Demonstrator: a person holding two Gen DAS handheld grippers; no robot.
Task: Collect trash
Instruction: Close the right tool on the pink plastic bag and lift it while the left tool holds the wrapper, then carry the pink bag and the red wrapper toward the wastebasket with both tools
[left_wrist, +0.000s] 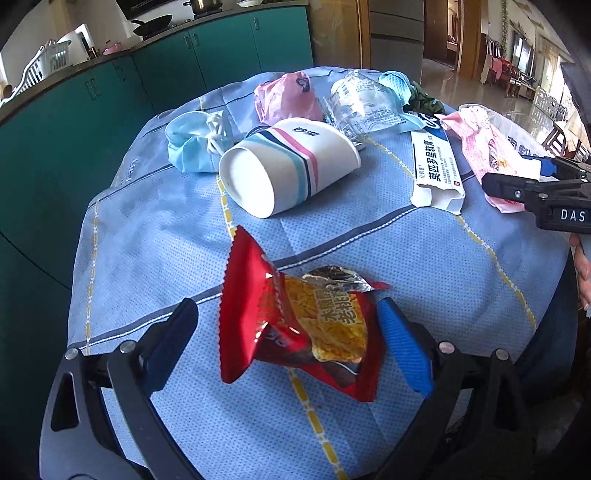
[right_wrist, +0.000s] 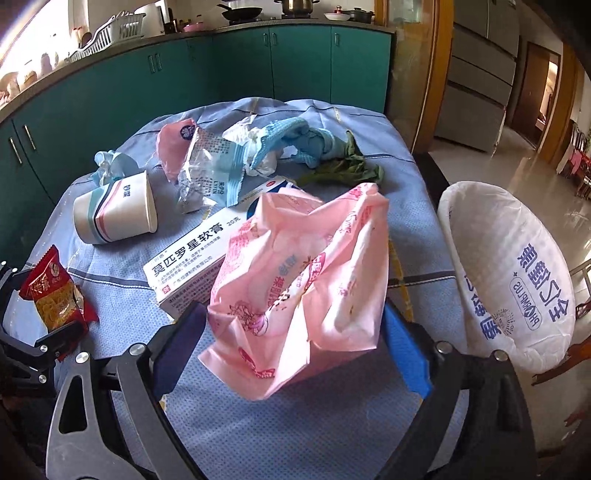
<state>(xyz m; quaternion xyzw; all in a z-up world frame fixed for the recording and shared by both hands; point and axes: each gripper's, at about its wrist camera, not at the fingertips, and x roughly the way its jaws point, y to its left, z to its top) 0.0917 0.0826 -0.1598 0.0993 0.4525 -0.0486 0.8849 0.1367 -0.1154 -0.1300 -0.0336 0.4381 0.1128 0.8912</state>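
Observation:
A red and yellow snack wrapper lies crumpled on the blue tablecloth. My left gripper stands open around it, one finger on each side and not pressing. A pink plastic bag sits near the table's right edge. It lies between the widely spread fingers of my right gripper, which is open. In the left wrist view the right gripper shows at the right edge. A white sack with blue print stands open just beyond the table's right side.
More litter lies further back: a tipped striped paper cup, a white ointment box, a blue face mask, a pink wrapper, a clear plastic packet, a blue cloth and green leaves. Teal cabinets run behind.

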